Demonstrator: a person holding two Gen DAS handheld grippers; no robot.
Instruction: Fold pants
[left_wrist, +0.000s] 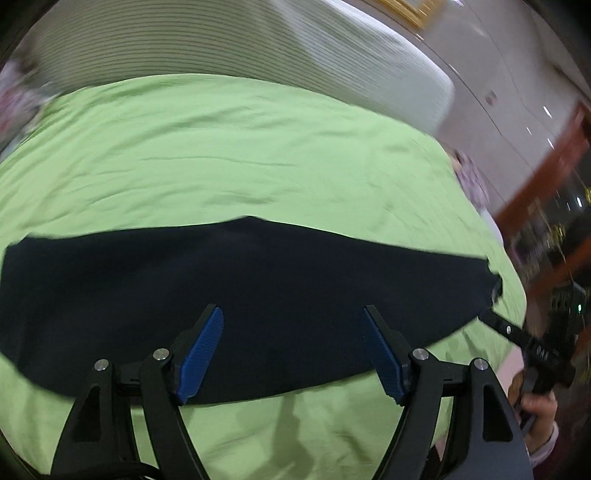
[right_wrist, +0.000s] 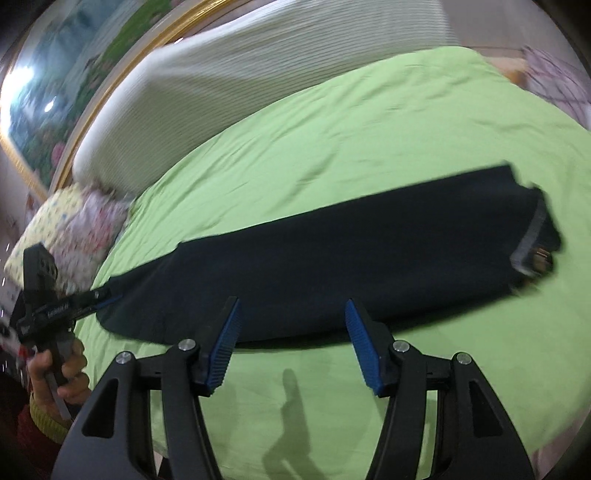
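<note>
Left wrist view shows us the pants (left_wrist: 240, 306), dark navy, lying flat as one long strip across the green sheet (left_wrist: 221, 155), apparently already folded leg over leg; in the right wrist view the same strip (right_wrist: 351, 266) runs from a narrow end at the picture's left to the waistband end at the right, where a grey band and a small tag show. Our left gripper (left_wrist: 291, 354) hangs above the near long edge with its blue pads spread wide and nothing between them, and our right gripper (right_wrist: 291, 347) is likewise open and empty, its tips over the near edge of the cloth. Each view also catches the other tool at one end of the strip, with a hand (right_wrist: 62, 369) around its handle. We judge that the next fold across the length is not yet done, and the risks lie there. With both sets of jaws apart from the fabric, a pinch that takes only the top layer would peel the legs apart and undo the lengthwise fold. The sheet is soft and wrinkled, so pads driven too deep could gather bedding along with the pants and drag both. The waistband end looks thicker than the hem end, so lifting unevenly could skew the edges. Both views are blurred, which makes aiming at the thin hem harder. Beyond the sheet sit a white ribbed cushion (left_wrist: 229, 40) and a floral pillow (right_wrist: 85, 225), well apart from the pants, so they should not interfere.
</note>
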